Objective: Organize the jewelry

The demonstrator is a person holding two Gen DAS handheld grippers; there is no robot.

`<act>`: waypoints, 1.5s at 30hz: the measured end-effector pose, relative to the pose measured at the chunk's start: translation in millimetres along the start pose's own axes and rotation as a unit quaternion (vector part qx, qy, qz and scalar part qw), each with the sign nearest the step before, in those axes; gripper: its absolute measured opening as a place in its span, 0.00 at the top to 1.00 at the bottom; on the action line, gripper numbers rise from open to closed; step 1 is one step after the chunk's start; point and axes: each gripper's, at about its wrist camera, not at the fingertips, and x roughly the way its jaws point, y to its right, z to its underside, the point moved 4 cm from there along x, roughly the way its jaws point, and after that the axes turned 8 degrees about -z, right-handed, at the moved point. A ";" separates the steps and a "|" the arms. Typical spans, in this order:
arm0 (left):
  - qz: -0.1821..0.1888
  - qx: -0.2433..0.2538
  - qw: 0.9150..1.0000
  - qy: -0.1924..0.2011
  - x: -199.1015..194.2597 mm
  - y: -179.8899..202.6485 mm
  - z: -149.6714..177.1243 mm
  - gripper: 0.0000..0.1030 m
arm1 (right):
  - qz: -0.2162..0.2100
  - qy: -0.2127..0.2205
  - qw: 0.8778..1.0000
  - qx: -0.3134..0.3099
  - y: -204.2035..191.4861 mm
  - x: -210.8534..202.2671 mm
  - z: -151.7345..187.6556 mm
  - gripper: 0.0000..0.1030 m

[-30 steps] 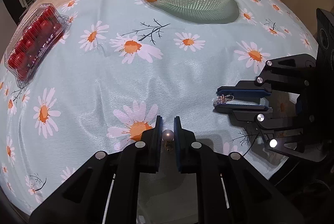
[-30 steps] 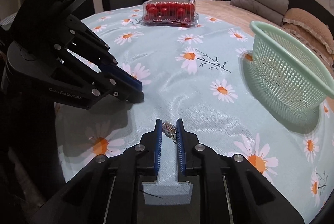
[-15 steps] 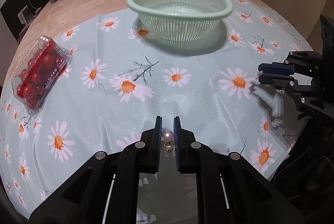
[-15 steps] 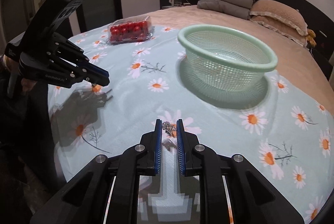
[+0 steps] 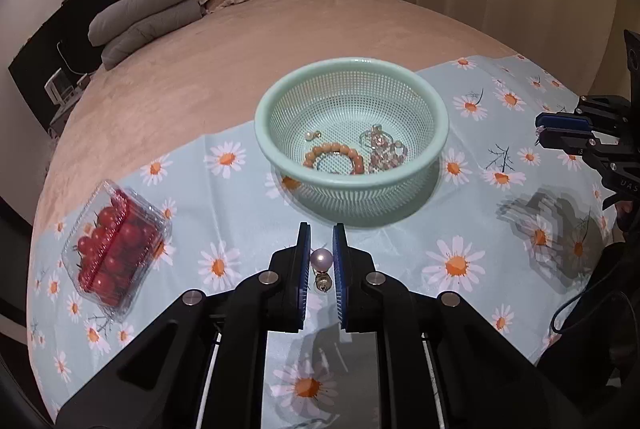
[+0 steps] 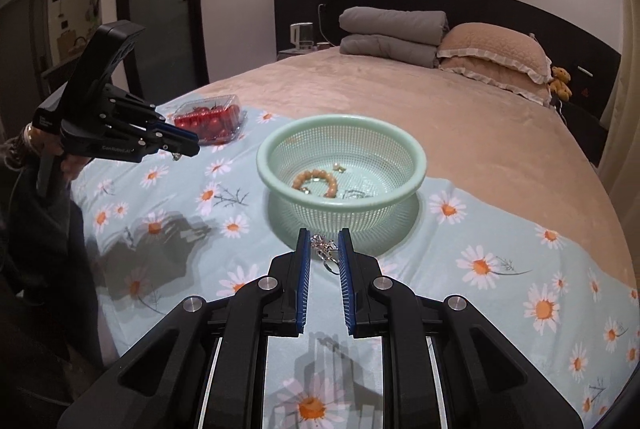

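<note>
- The left gripper pinches a pearl earring in the air, short of the green basket
- The right gripper clamps a silvery trinket just before that basket, where a beaded bracelet lies

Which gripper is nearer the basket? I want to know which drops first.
Hard to call, roughly equal. The left gripper and the right gripper each hover just short of the basket's near rim, from different sides.
</note>
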 end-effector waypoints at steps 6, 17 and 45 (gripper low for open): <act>-0.001 0.023 0.999 0.031 3.4 1.4 -33.2 0.88 | -0.038 0.021 0.999 -0.004 11.9 15.9 -26.8 0.87; 0.029 0.041 0.998 0.029 71.3 6.5 -78.9 0.88 | -0.051 -0.010 0.998 -0.020 45.8 96.5 -60.3 0.87; -0.001 -0.031 0.998 0.053 67.1 -27.7 -67.8 0.06 | 0.048 0.062 0.996 0.029 54.2 97.7 -69.0 0.14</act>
